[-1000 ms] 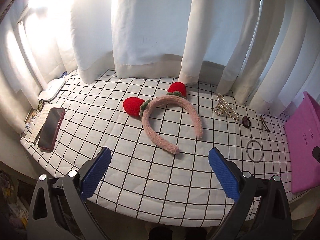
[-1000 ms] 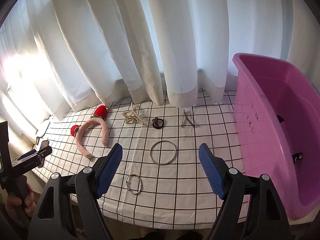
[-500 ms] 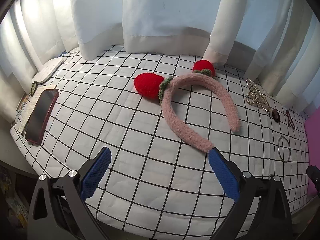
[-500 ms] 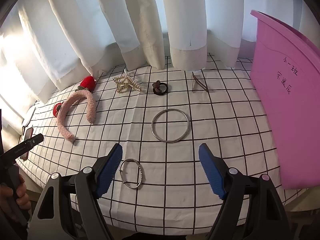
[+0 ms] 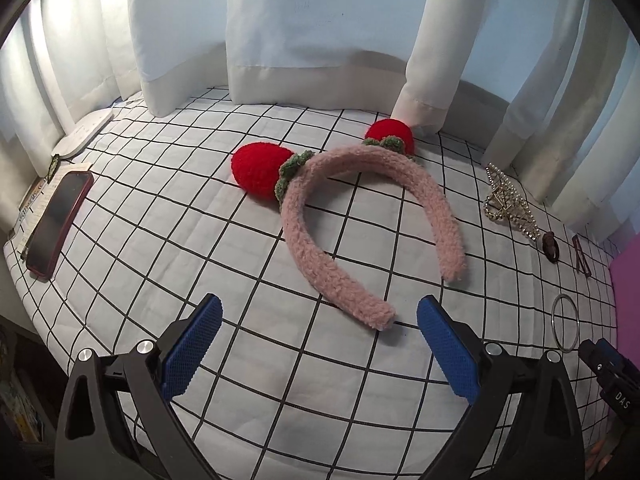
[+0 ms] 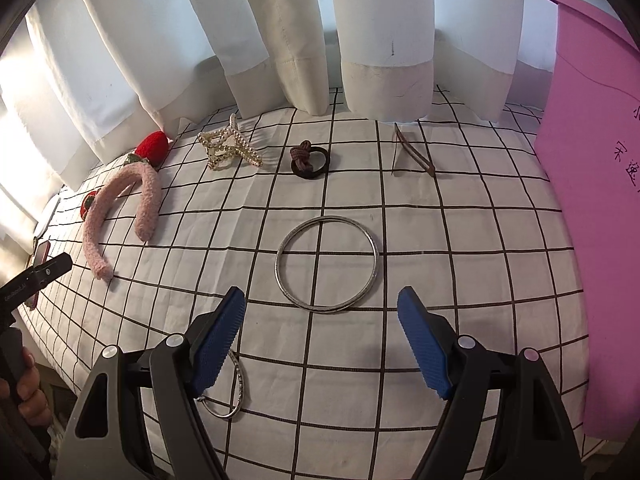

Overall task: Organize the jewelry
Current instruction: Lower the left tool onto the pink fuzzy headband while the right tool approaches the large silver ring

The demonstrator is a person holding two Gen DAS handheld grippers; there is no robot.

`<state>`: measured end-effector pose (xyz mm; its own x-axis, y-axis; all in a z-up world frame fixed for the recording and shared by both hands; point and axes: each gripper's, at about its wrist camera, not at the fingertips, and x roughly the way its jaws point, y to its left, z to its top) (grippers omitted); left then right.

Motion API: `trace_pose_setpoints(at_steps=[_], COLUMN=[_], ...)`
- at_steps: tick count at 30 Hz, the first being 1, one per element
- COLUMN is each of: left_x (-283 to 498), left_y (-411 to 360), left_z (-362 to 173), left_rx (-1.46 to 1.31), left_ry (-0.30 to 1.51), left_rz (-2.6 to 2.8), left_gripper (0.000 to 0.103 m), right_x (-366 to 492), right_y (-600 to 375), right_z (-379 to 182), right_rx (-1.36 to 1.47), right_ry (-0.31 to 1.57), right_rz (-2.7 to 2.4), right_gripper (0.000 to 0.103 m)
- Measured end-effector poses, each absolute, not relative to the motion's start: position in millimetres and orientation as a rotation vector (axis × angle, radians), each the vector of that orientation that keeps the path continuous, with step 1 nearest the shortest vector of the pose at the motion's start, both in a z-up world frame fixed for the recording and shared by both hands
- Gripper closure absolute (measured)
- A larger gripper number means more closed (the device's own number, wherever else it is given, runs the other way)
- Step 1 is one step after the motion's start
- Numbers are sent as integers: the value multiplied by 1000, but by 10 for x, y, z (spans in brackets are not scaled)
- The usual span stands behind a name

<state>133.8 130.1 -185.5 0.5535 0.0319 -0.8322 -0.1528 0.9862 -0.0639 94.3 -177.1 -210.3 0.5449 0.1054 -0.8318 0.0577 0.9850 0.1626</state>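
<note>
Just ahead of L gripper (image 5: 318,322) fingers: pink headband (image 5: 360,216) tip, jaws apart, empty. R gripper (image 6: 320,312) same, silver bangle (image 6: 327,265) ahead.

small bangle (image 6: 234,390) half hidden, pink bin (image 6: 592,184) cropped

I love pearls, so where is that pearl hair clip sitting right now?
In the right wrist view the pearl hair clip lies on the checked cloth near the curtain hem, between the pink headband and the brown hair tie.

bare cloth (image 6: 460,240) around the bangle (image 6: 327,265) (pink bin (image 6: 592,200) walls the right).
</note>
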Motion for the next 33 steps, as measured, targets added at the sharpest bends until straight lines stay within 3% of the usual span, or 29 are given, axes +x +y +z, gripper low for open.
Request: trace_pose_setpoints(at_steps=[21, 28, 33], left_x=[1897, 2014, 2068], left_y=[1455, 1420, 1411], left_z=[-2372, -2384, -2388], left_rx=[-96, -76, -71], left_ry=[1002, 998, 980], left_rz=[148, 130, 122], left_gripper=[7, 6, 6], right_x=[1138, 1213, 1201], right_y=[-1580, -1598, -1591], right_z=[-2365, -2400, -2407], right_rx=[30, 15, 13], right_ry=[963, 946, 929], right_rz=[-37, -53, -57], right_gripper=[27, 19, 18])
